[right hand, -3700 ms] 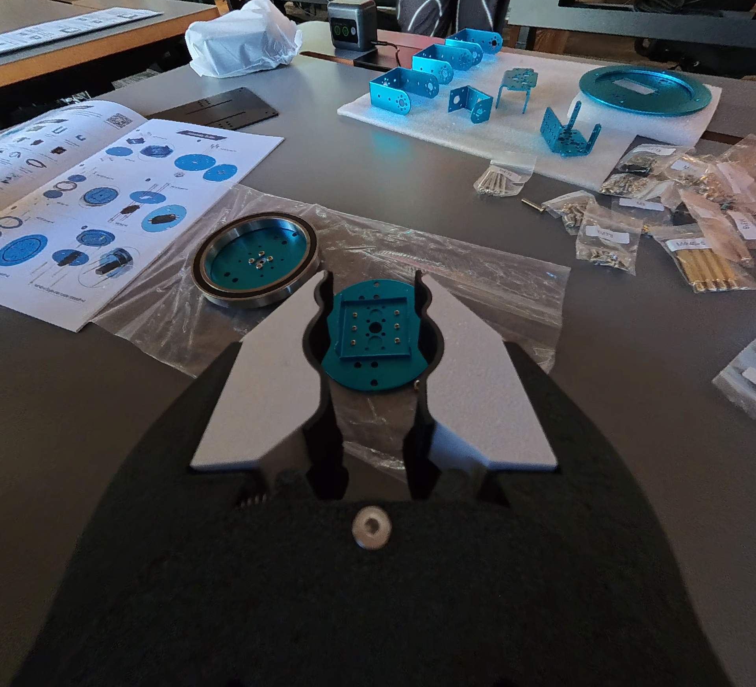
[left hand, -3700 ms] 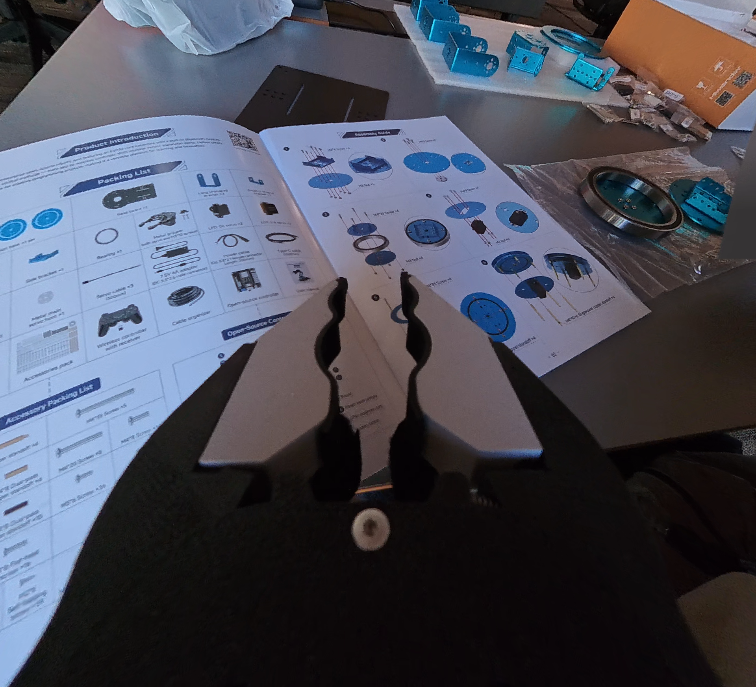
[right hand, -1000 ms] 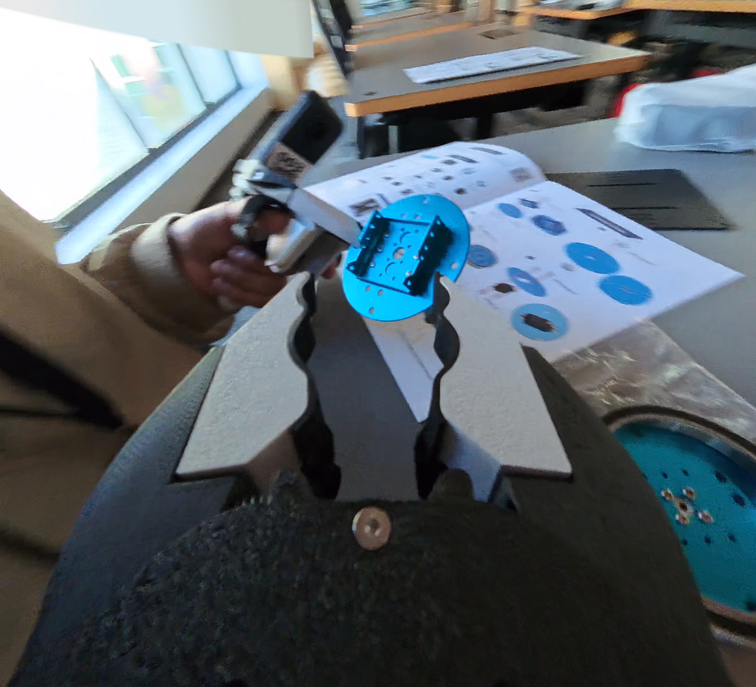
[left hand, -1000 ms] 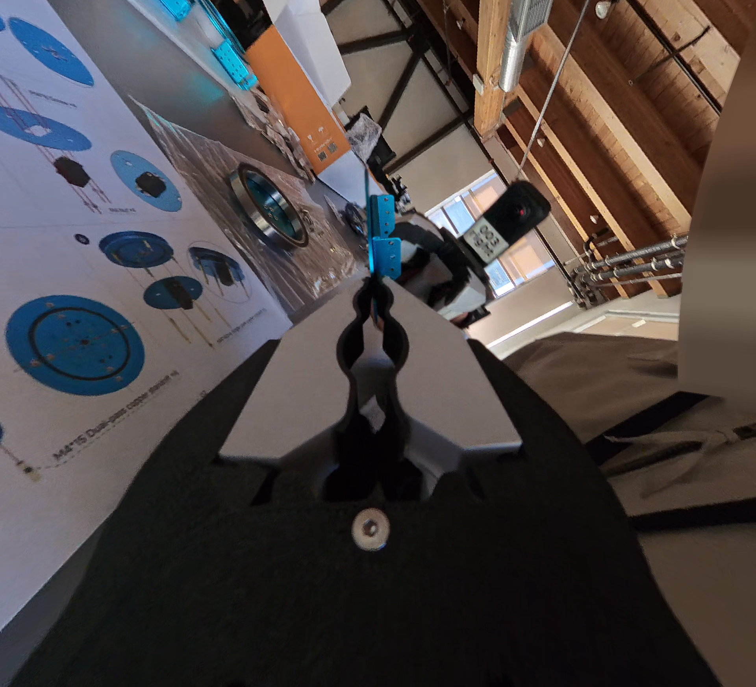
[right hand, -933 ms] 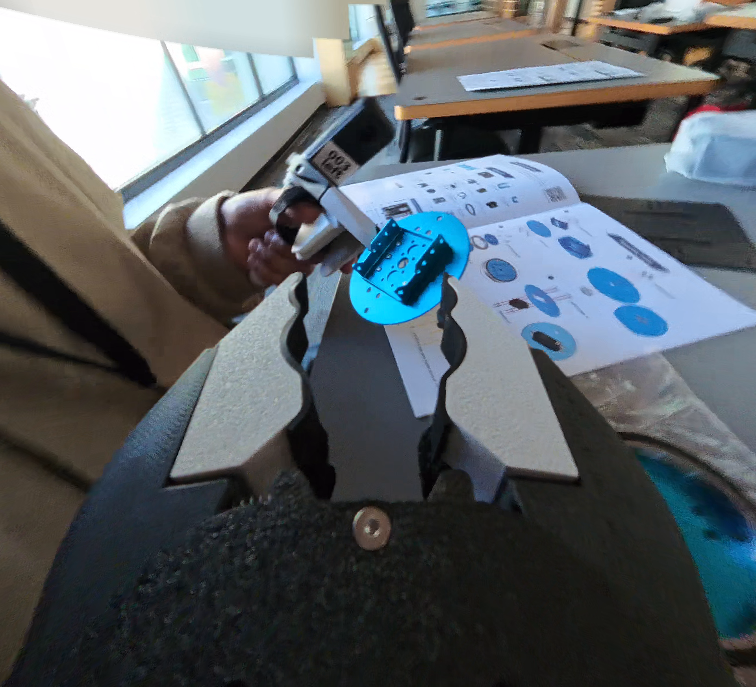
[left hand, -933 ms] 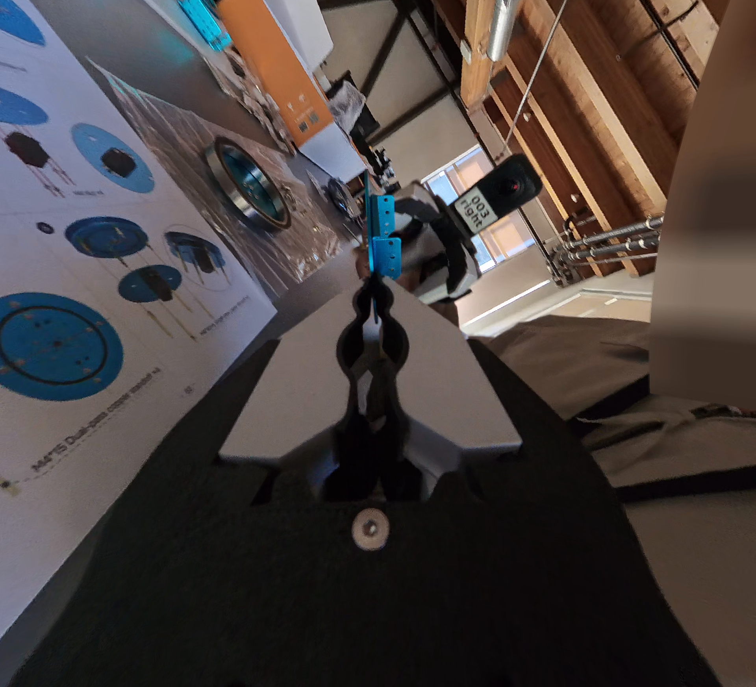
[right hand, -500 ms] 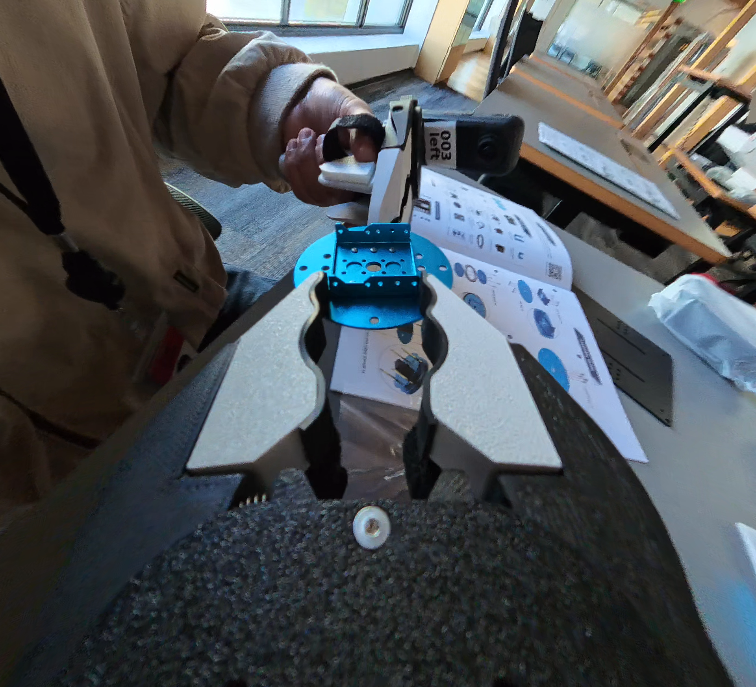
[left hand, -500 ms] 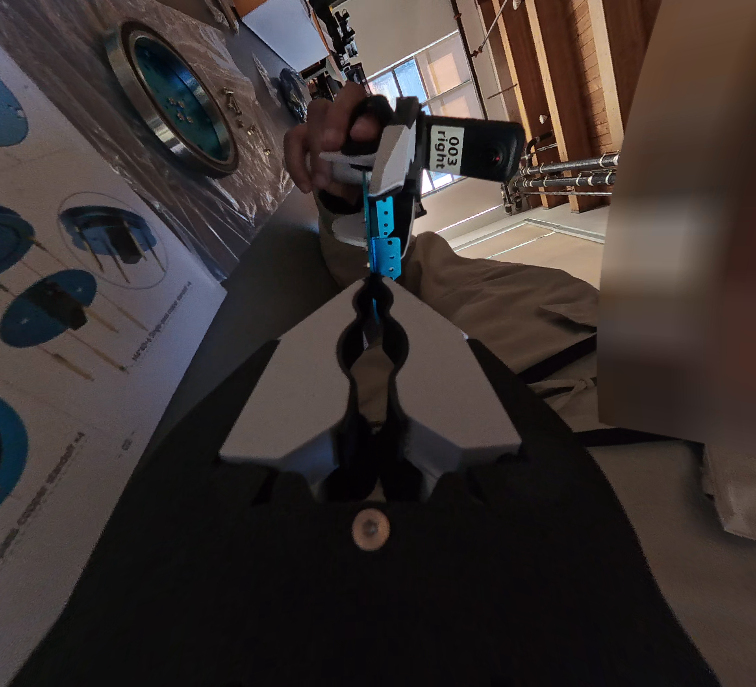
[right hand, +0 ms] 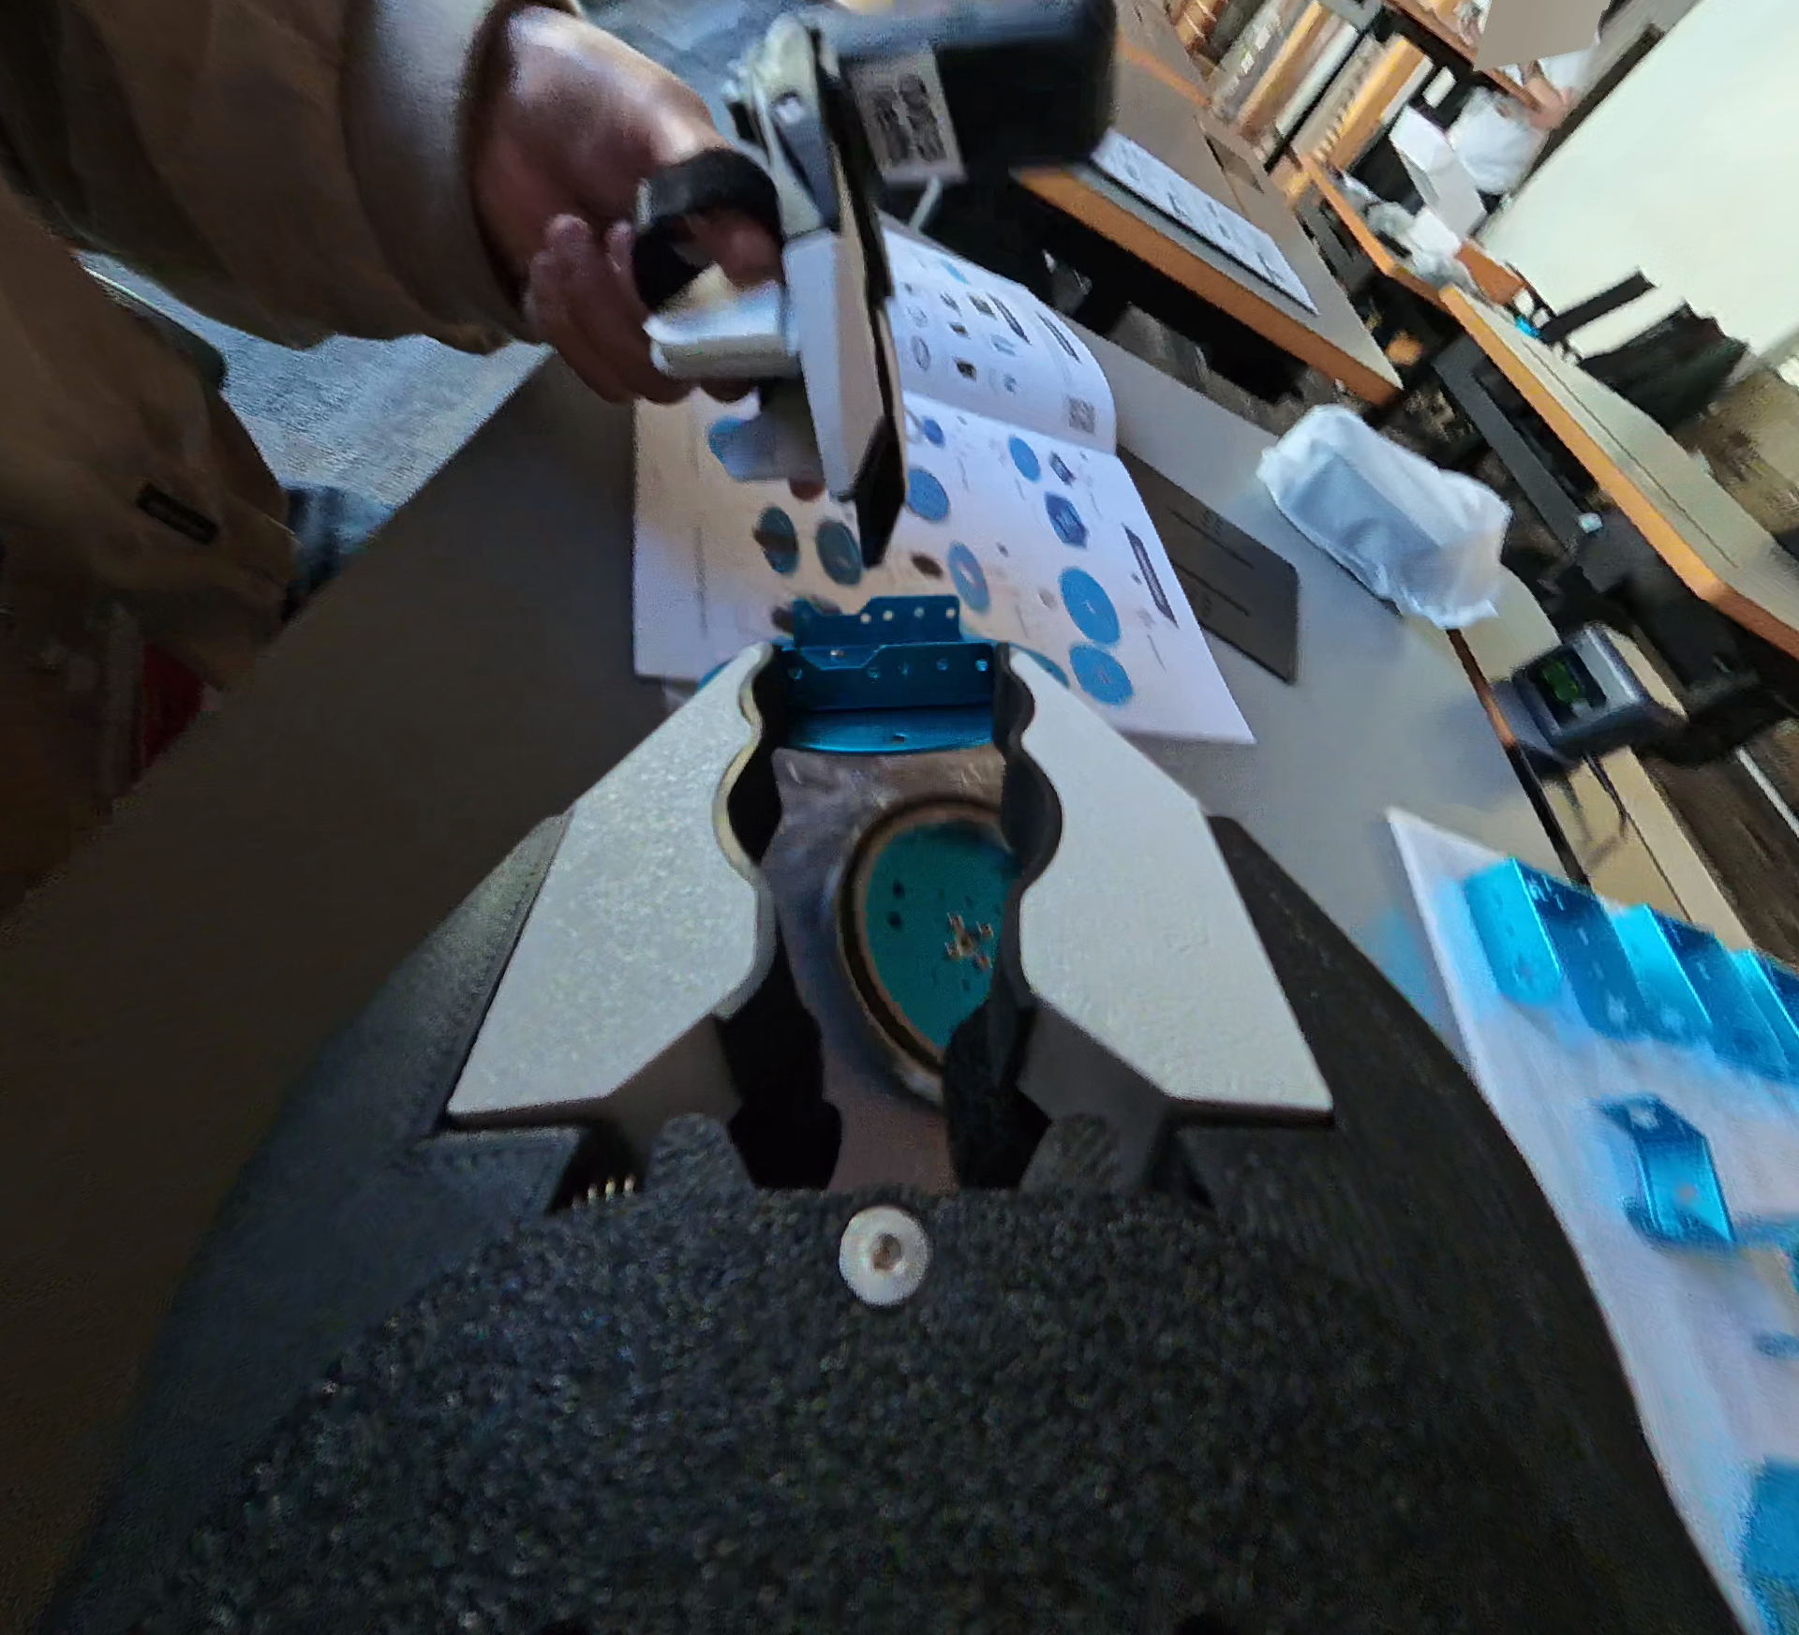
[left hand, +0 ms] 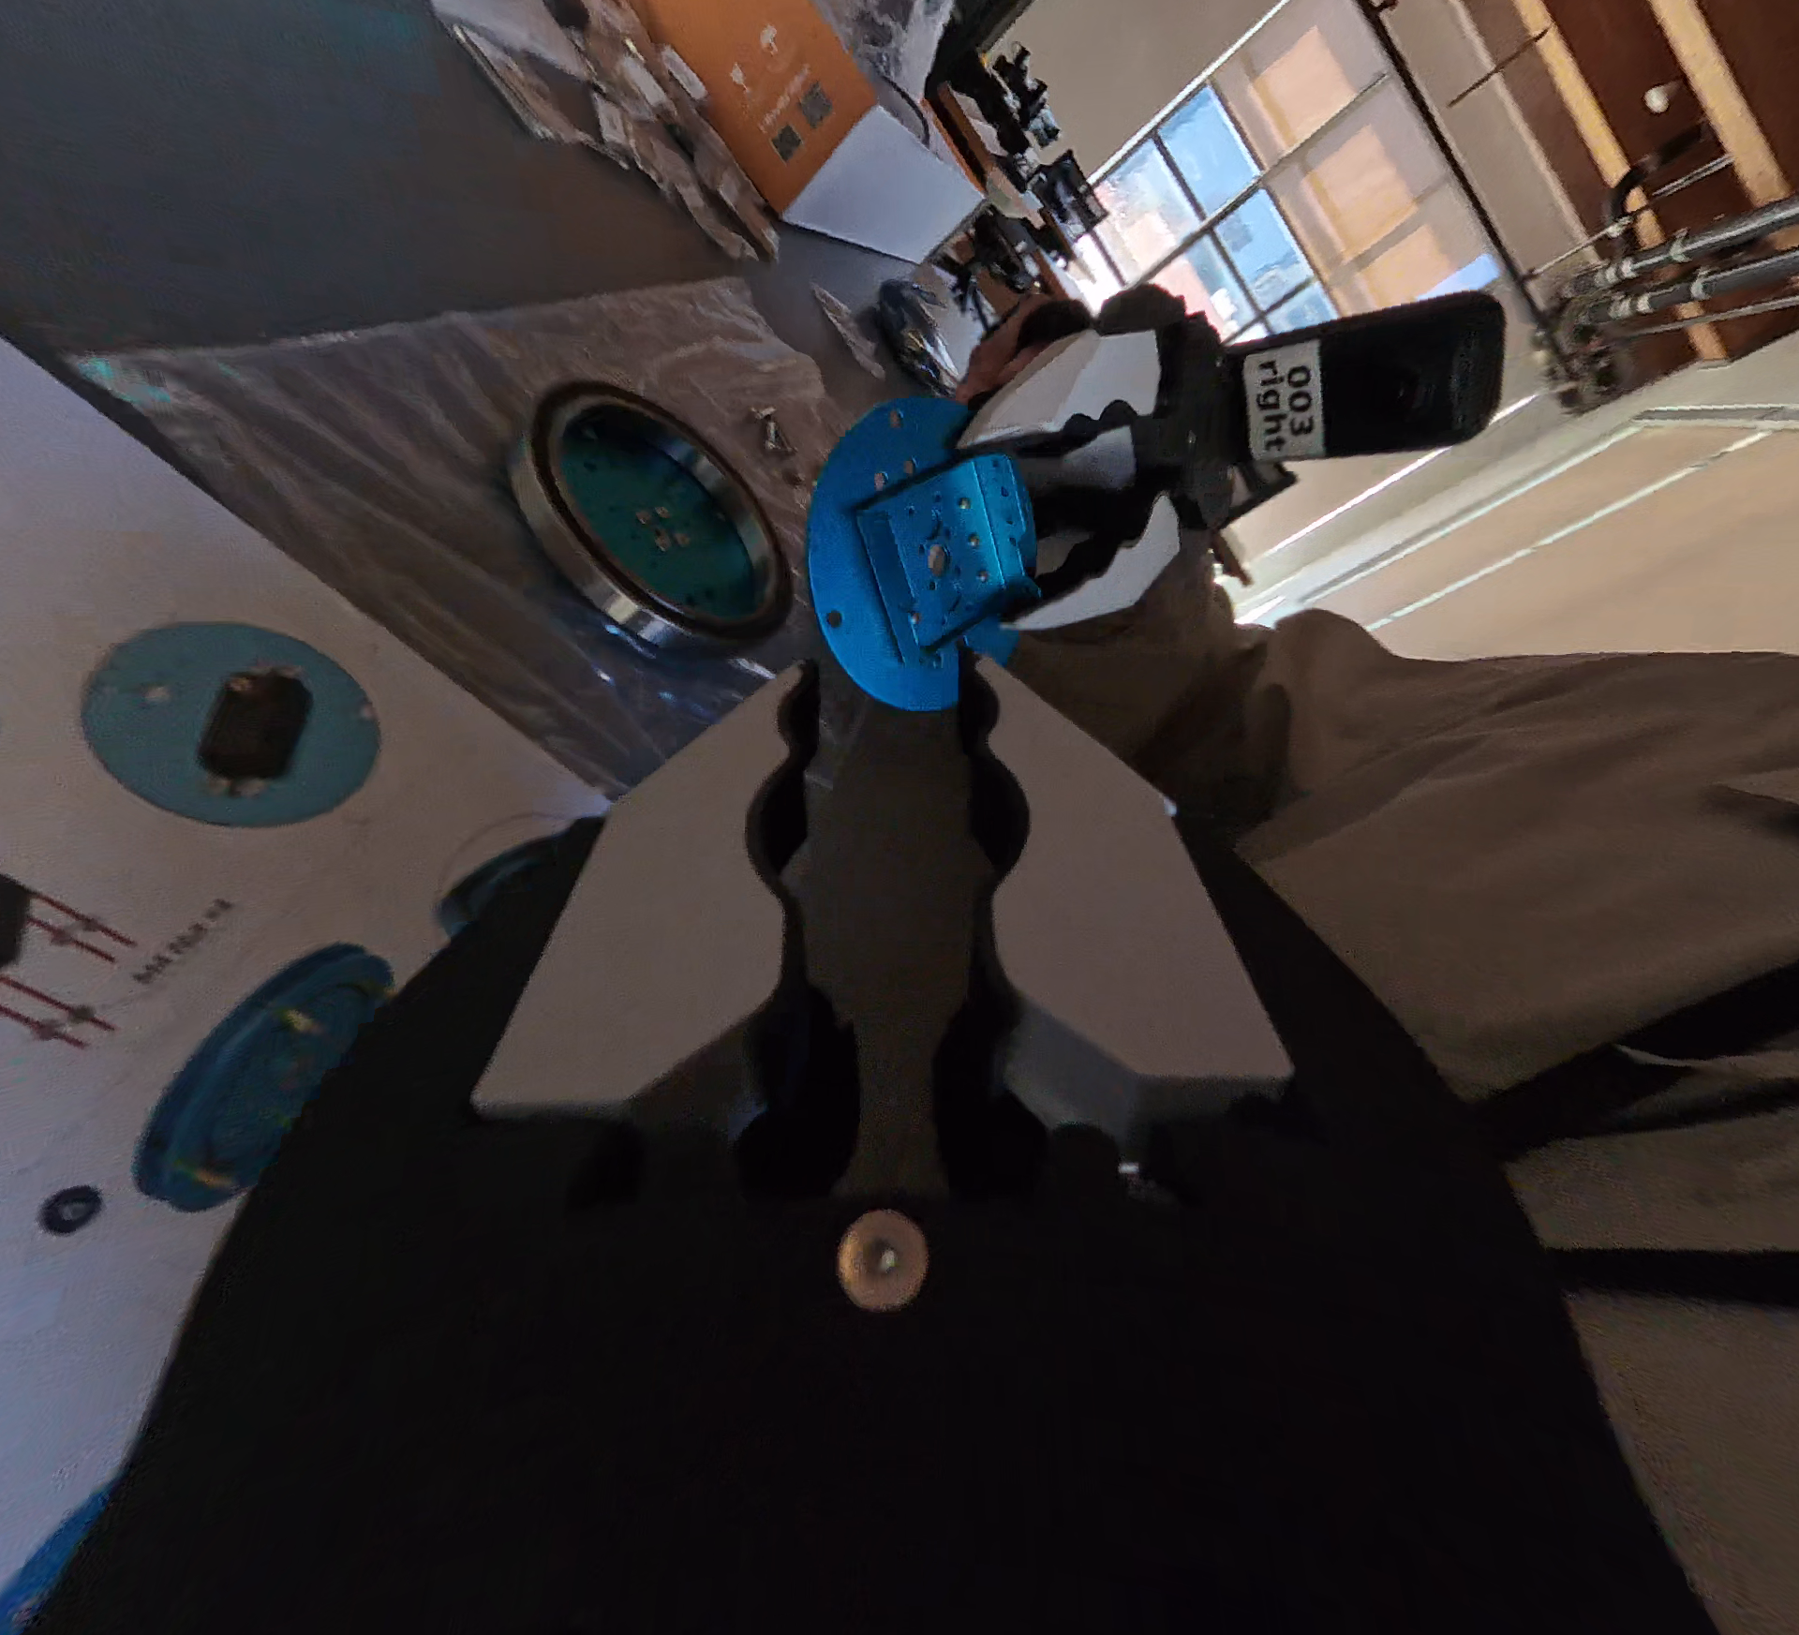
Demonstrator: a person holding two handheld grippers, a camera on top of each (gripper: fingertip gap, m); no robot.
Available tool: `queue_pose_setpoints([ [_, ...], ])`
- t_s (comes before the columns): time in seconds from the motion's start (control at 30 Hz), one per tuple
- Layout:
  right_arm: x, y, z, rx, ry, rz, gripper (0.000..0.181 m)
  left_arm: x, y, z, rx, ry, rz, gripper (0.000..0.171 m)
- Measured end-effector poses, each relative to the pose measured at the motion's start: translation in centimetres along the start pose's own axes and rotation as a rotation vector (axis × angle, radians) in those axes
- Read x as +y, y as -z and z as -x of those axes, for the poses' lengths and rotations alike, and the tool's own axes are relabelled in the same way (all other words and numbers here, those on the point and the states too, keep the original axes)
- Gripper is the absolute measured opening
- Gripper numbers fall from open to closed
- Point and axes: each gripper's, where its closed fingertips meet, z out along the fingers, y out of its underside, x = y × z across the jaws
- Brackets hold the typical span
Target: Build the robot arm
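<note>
Your right claw [right hand: 886, 673] is clenched on a blue bracket [right hand: 876, 663] that sits on a blue round plate [left hand: 847, 586]. It holds them up in the air, over the near edge of the table [left hand: 195, 177]. Your left claw [left hand: 891, 698] is let go with nothing in it, and its tips are near the plate. The plate's flat face and the bracket look at your left claw. The bracket's long side runs across, from one right finger to the other. A metal ring [left hand: 545, 517] and an open booklet [right hand: 1022, 517] lie below.
</note>
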Motion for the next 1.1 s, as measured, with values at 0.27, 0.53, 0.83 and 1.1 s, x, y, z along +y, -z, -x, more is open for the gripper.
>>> queue_pose_setpoints([
  [0.27, 3.0, 1.2, -1.7, 0.014, -0.108, 0.075, 0.040, -0.2, -2.2, 1.2, -0.172, -0.191, 0.014, 0.028],
  [0.53, 2.8, 0.4, -0.7, 0.033, 0.033, 0.124, 0.040, -0.1, -4.9, 2.0, -0.256, -0.186, 0.034, 0.029],
  [0.83, 2.8, 0.2, -0.3, 0.054, 0.126, 0.140, 0.040, 0.7, -6.1, 2.6, -0.264, -0.144, 0.097, 0.002],
  [1.1, 2.7, 0.5, -2.0, 0.177, 0.126, 0.083, 0.041, -1.3, -5.9, 2.7, -0.425, -0.296, 0.327, 0.001],
])
